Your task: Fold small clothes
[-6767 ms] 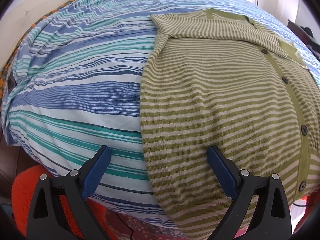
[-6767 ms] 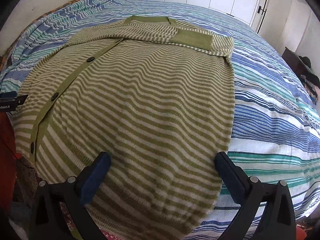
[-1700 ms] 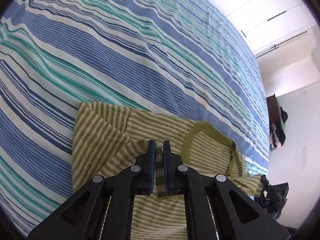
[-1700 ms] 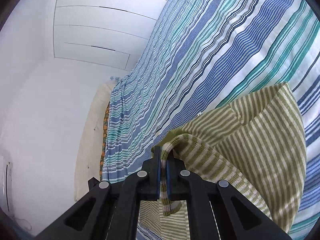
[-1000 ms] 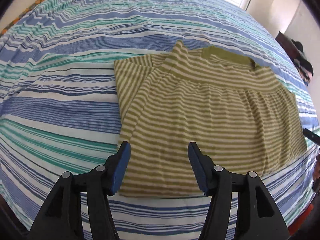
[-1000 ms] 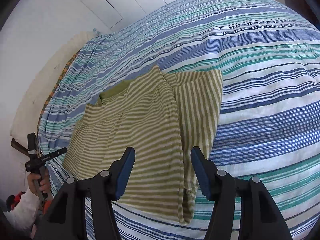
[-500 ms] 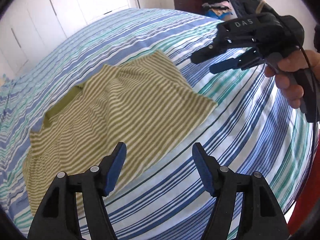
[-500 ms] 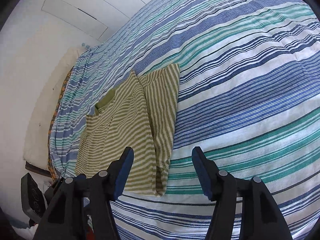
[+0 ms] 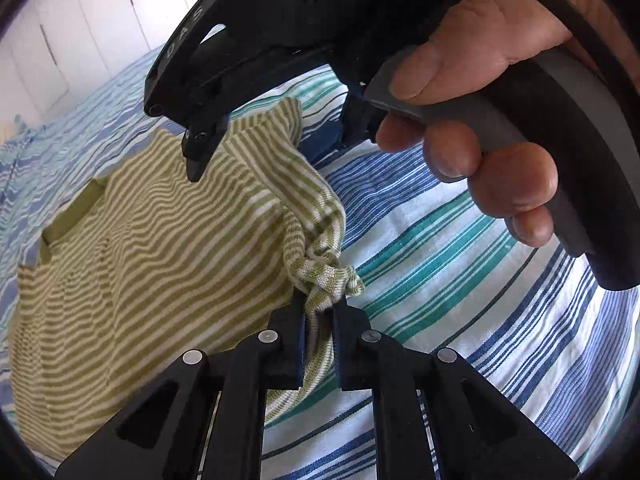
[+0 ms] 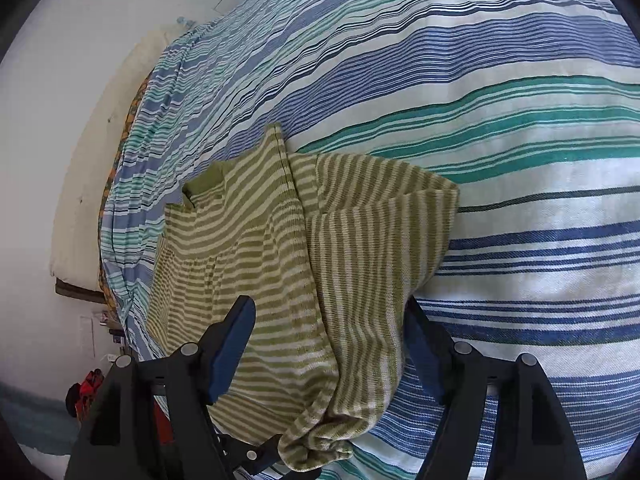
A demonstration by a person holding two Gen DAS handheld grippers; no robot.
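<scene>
**Striped bed, cardigan corner pinched**

Blue, teal and white stripes cover the bed (image 10: 500, 128), and white cupboard doors (image 9: 72, 36) stand behind it. On the bed, near its edge, lies the folded green-striped cardigan (image 10: 280, 272). The left gripper (image 9: 319, 320) has just closed and is clamped on a bunched corner of the cardigan. The right gripper (image 10: 328, 344), held in a hand (image 9: 484, 136), has been opening; its jaws stand apart over the cardigan's side edge, not pressing it.

I see a ribbed knit cardigan (image 9: 160, 240) in matt olive-and-cream stripes on a smooth woven striped bedsheet (image 10: 520, 120), and matt black plastic gripper fingers (image 9: 288, 336).
</scene>
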